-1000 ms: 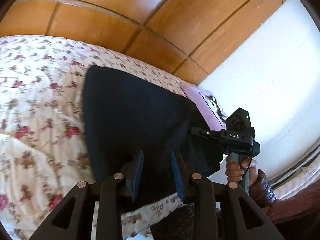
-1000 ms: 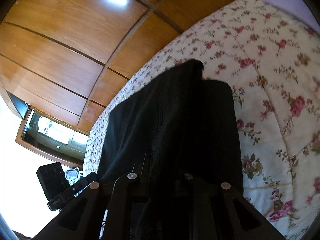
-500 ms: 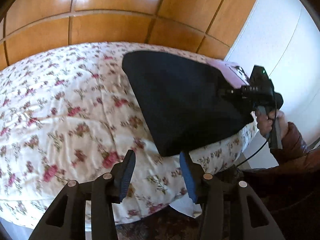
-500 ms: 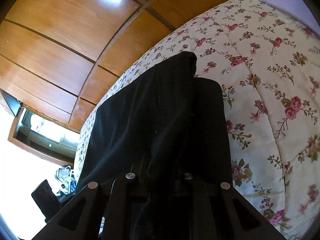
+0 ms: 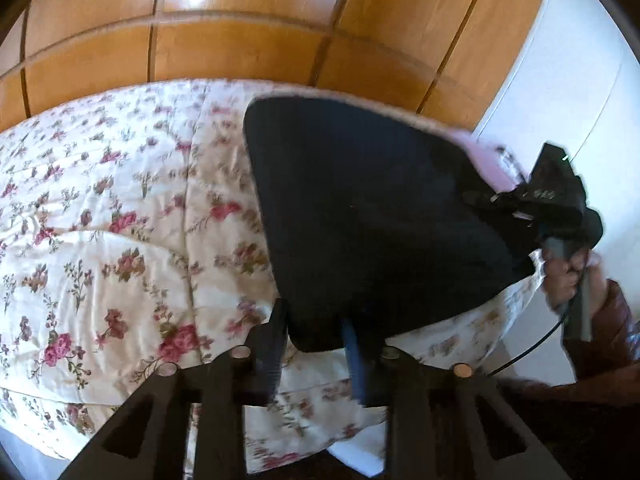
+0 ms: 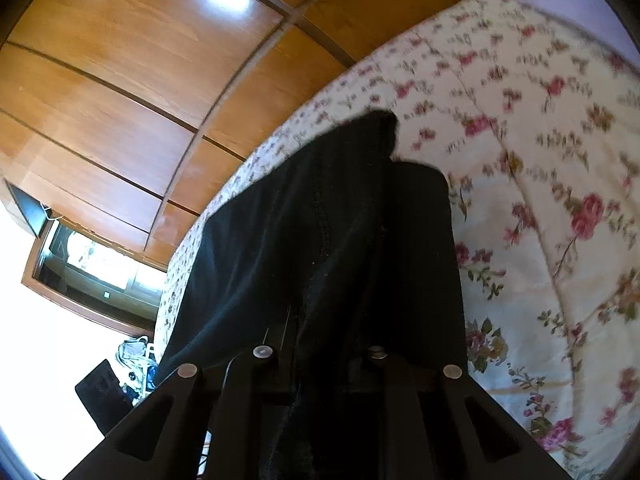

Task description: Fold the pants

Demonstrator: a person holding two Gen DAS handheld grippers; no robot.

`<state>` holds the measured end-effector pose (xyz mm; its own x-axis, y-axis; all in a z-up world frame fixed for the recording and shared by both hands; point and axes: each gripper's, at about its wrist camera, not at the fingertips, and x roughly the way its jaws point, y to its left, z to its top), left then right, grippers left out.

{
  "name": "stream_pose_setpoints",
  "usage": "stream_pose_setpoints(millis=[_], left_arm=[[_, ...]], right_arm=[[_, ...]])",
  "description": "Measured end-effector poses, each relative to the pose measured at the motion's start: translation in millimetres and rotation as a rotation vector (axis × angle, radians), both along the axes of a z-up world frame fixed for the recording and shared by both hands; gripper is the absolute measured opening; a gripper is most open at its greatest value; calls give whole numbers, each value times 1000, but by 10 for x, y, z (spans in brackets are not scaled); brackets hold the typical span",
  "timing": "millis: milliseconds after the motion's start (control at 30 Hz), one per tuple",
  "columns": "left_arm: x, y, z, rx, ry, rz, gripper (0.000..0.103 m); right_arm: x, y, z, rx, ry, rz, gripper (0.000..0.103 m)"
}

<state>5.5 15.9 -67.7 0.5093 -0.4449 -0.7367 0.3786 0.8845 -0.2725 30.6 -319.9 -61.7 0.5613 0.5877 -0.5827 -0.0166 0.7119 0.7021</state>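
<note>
The black pants (image 5: 360,216) lie folded on the floral bedspread (image 5: 120,240) near the bed's right side. My left gripper (image 5: 316,344) is open, its blue-padded fingers (image 5: 354,356) on either side of the pants' near corner. My right gripper (image 5: 532,200) shows in the left wrist view at the pants' far right corner, held by a hand. In the right wrist view the black fabric (image 6: 332,240) drapes over and hides the right fingers, which are shut on it.
A wooden panelled wall (image 5: 240,20) stands behind the bed. A pink pillow (image 5: 484,152) lies beyond the pants. A white wall (image 5: 560,60) is at the right. A window (image 6: 92,256) and clutter (image 6: 132,360) show at the left of the right wrist view.
My left gripper, which had let go and pulled back from the pants, has moved in again to the near corner, still open. My right gripper keeps its hold.
</note>
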Motion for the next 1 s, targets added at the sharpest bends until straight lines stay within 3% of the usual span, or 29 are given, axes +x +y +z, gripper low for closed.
stream_pose_setpoints(millis=[100, 267, 433, 567, 667, 767, 867, 1000], left_arm=[[-51, 17, 12, 21, -16, -20, 16], [-45, -27, -146, 112, 24, -64, 14], [-97, 83, -190, 124, 69, -97, 18], [-139, 377, -97, 49, 81, -54, 25], [-26, 661, 38, -83, 74, 48, 30], [140, 792, 152, -151, 40, 131, 32], [304, 751, 258, -178, 6, 151, 32], [457, 436, 345, -167, -32, 96, 32]], right_arm=[[12, 3, -29, -50, 7, 9, 14], [72, -14, -161, -20, 37, 15, 13], [4, -125, -111, 25, 37, -3, 20], [-173, -219, 63, -24, 11, -44, 27], [-348, -272, 168, -48, 4, -56, 29], [-542, -239, 269, -88, -2, -35, 29], [-697, -124, 286, -126, 10, 6, 29], [-766, 76, 200, -196, 33, 35, 29]])
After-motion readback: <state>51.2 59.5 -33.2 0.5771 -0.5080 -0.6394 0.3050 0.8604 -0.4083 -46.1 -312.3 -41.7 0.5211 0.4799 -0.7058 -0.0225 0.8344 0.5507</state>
